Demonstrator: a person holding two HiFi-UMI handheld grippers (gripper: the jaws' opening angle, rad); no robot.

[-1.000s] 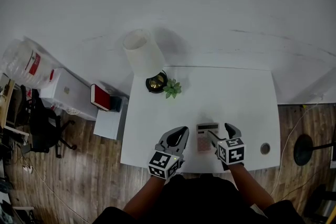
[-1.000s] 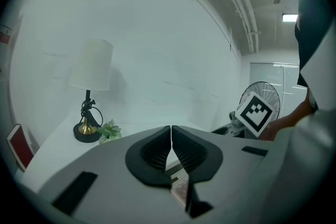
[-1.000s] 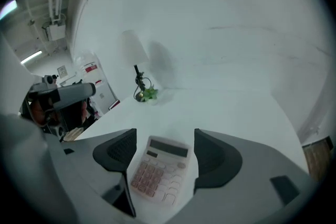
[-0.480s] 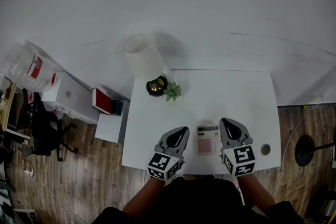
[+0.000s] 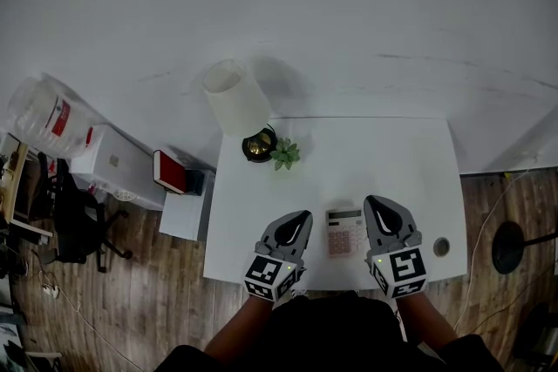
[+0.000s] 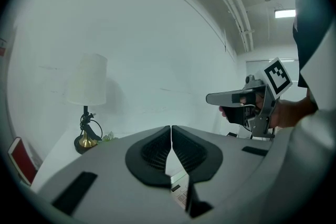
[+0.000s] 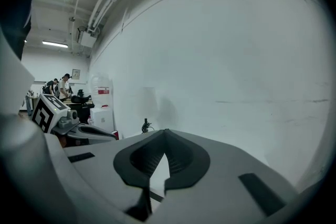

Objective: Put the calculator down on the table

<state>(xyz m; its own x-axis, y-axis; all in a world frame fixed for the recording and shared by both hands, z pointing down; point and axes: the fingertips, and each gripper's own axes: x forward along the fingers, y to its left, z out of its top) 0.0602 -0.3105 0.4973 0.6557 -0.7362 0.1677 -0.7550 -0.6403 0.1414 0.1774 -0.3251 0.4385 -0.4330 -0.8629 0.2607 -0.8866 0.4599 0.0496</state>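
Note:
A pale pink calculator [image 5: 346, 232] lies flat on the white table [image 5: 392, 161] near its front edge, between my two grippers; a corner of the calculator [image 6: 179, 192] shows under the jaws in the left gripper view. My left gripper [image 5: 299, 219] hangs to its left, jaws shut and empty [image 6: 171, 128]. My right gripper [image 5: 378, 204] hovers to its right, raised off the table, jaws shut with nothing between them [image 7: 164, 134]. Neither gripper touches the calculator.
A lamp with a white shade [image 5: 236, 96] and brass base [image 5: 259, 144] stands at the table's back left, next to a small green plant [image 5: 284, 153]. A round hole [image 5: 441, 247] sits near the front right corner. A red book [image 5: 167, 172] and boxes lie left of the table.
My right gripper let go of the calculator, shut its jaws and rose to the calculator's right. The calculator stays flat on the table. The left gripper has hardly moved.

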